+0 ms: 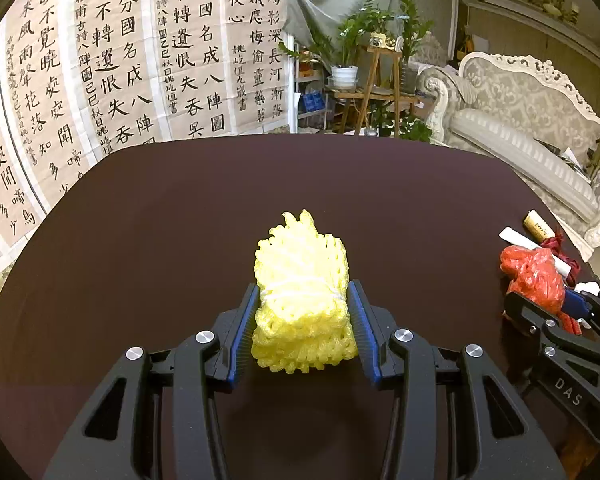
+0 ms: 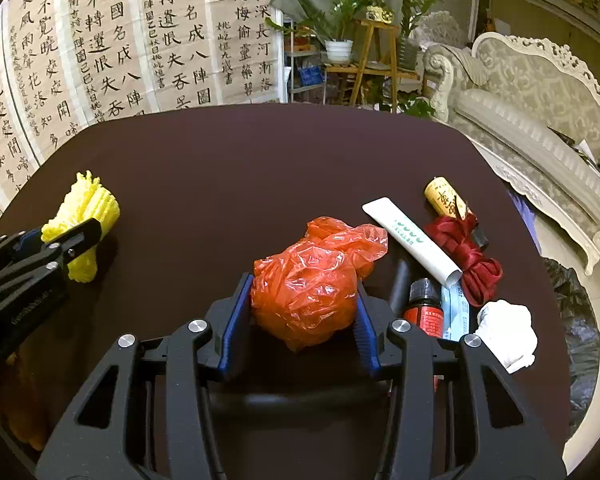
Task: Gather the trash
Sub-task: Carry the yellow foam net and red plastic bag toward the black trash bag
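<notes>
The left gripper [image 1: 305,322] is closed on the yellow foam net [image 1: 302,292]; both blue pads press its sides in the left wrist view. The right gripper [image 2: 304,312] is closed on the crumpled red plastic bag [image 2: 312,284]; the pads touch it on both sides. Both things seem to rest on the dark table [image 2: 220,168], the net at 9 o'clock of the bag and well apart from it.

I think the bag may slip out, because the thin plastic is slippery and springs back when squeezed. The net is soft, so the pads may hold only its outer layers. At 3 o'clock of the bag lie more trash: a white tube [image 2: 410,236], a small dark bottle [image 2: 424,308], a red ribbon [image 2: 472,256] and a white crumpled paper [image 2: 508,332]. A careless lift may drag them.

Behind the table hang sheets of calligraphy [image 2: 112,52]; at 1 o'clock stand plants [image 2: 352,16] and a pale sofa [image 2: 540,92].
</notes>
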`<state>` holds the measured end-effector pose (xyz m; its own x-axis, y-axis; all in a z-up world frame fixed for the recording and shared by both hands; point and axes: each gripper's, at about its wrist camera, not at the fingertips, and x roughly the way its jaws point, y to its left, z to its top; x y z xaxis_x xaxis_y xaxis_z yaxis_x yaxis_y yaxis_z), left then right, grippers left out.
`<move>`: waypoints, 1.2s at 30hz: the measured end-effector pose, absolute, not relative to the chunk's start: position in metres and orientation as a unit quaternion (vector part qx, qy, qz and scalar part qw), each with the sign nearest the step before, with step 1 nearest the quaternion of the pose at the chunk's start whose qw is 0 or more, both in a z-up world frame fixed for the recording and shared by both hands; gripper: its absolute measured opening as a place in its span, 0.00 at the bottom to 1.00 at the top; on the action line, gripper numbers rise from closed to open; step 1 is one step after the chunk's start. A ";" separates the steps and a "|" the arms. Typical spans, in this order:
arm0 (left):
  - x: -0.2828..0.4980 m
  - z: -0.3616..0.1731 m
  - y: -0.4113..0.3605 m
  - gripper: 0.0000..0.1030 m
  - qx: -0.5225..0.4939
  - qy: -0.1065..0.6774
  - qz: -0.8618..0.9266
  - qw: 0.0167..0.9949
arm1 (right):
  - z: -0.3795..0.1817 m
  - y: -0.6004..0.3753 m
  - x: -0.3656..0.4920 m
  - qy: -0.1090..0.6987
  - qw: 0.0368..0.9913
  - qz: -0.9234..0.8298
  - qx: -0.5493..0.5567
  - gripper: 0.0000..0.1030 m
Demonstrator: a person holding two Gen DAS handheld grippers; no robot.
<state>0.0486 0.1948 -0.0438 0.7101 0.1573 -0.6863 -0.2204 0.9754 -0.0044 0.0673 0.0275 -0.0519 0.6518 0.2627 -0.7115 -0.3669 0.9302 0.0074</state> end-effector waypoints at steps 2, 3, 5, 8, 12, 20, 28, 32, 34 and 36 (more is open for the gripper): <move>0.047 -0.043 0.193 0.43 -0.042 0.364 0.100 0.925 | -0.046 0.026 0.064 0.371 0.909 0.176 -0.068 0.43; 0.046 -0.042 0.191 0.43 -0.042 0.362 0.099 0.926 | -0.044 0.025 0.063 0.368 0.911 0.176 -0.067 0.43; 0.044 -0.039 0.188 0.43 -0.043 0.358 0.095 0.928 | -0.038 0.020 0.059 0.361 0.914 0.175 -0.064 0.43; 0.041 -0.034 0.178 0.43 -0.041 0.351 0.085 0.932 | -0.029 0.008 0.057 0.351 0.920 0.167 -0.057 0.43; 0.037 -0.026 0.158 0.43 -0.036 0.342 0.063 0.937 | -0.017 -0.018 0.050 0.336 0.929 0.147 -0.044 0.43; 0.037 -0.013 0.102 0.43 -0.020 0.327 -0.001 0.945 | -0.002 -0.093 0.040 0.315 0.946 0.071 -0.021 0.43; 0.041 -0.006 0.032 0.43 -0.005 0.321 -0.076 0.944 | -0.006 -0.169 0.031 0.309 0.951 -0.010 -0.003 0.44; 0.045 -0.006 -0.004 0.43 0.010 0.319 -0.108 0.941 | -0.011 -0.197 0.029 0.309 0.950 -0.033 0.009 0.44; 0.047 -0.007 -0.019 0.43 0.013 0.320 -0.121 0.939 | -0.015 -0.210 0.027 0.310 0.950 -0.042 0.012 0.44; 0.052 -0.008 -0.036 0.43 0.021 0.319 -0.133 0.938 | -0.019 -0.221 0.027 0.312 0.949 -0.047 0.016 0.44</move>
